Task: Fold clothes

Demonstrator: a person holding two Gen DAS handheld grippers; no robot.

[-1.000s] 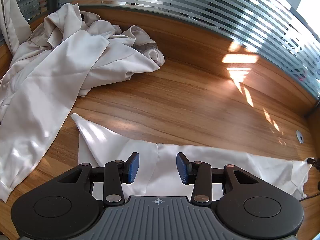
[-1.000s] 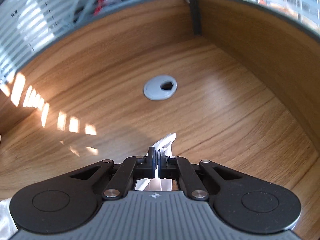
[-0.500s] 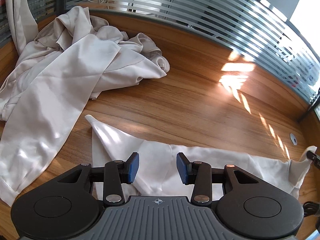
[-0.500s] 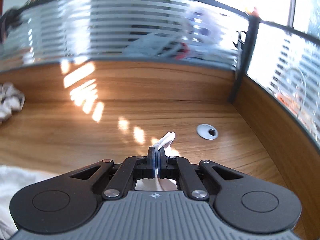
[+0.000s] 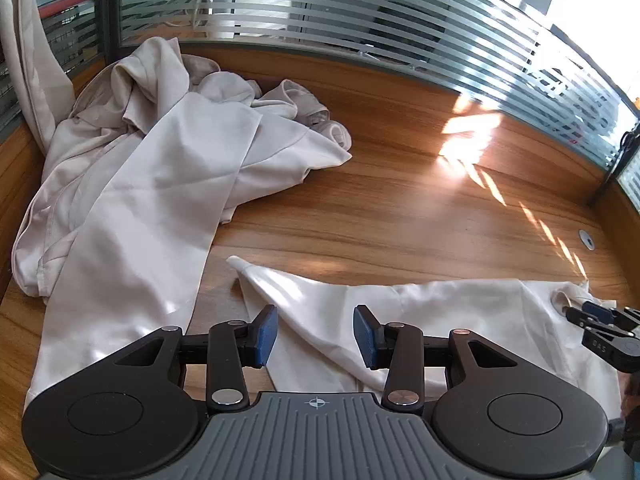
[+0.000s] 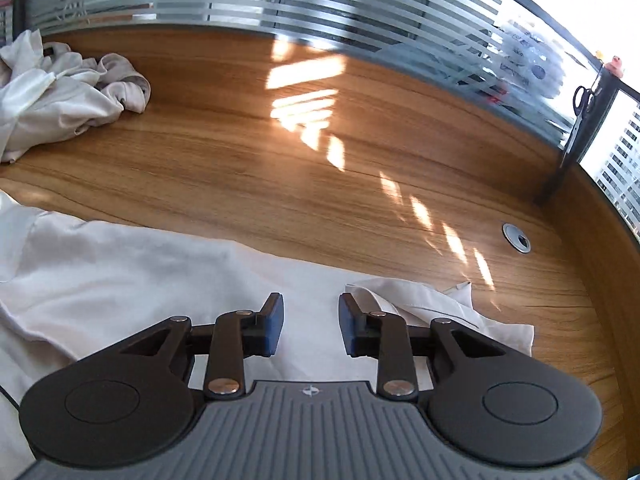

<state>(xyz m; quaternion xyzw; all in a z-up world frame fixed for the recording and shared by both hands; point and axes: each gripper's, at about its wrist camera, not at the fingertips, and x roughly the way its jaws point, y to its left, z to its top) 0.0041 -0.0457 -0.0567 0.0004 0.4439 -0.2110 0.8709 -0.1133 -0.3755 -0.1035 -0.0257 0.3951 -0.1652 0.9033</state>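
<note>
Through the left wrist camera we see the whole pile of beige clothes (image 5: 152,184) heaped at the far left corner of the wooden desk (image 5: 400,208), one long panel running down toward us; the right wrist camera catches only the pile's crumpled near end (image 6: 72,92). The left view also shows the white garment (image 5: 440,312) stretched flat across the desk, on our side of the pile, from its pointed corner just beside the pile's long panel to a rumpled end at the far right. There we glimpse the right gripper (image 5: 580,316) from the side, its tips at that rumpled end; whether they touch the cloth we cannot tell from here.

The right view gives what the left cannot: the garment's end (image 6: 440,304) lies loosely folded over itself, with the grey cable grommet (image 6: 517,237) in the desk beyond it.

Our left gripper (image 5: 315,336) hangs over the garment near its pointed corner, well clear of the pile, blue pads parted about halfway and holding nothing. Our right gripper (image 6: 311,324) is opening, its fingers (image 6: 273,326) spread with only flat white cloth showing beneath the gap; nothing is pinched between them.
</note>
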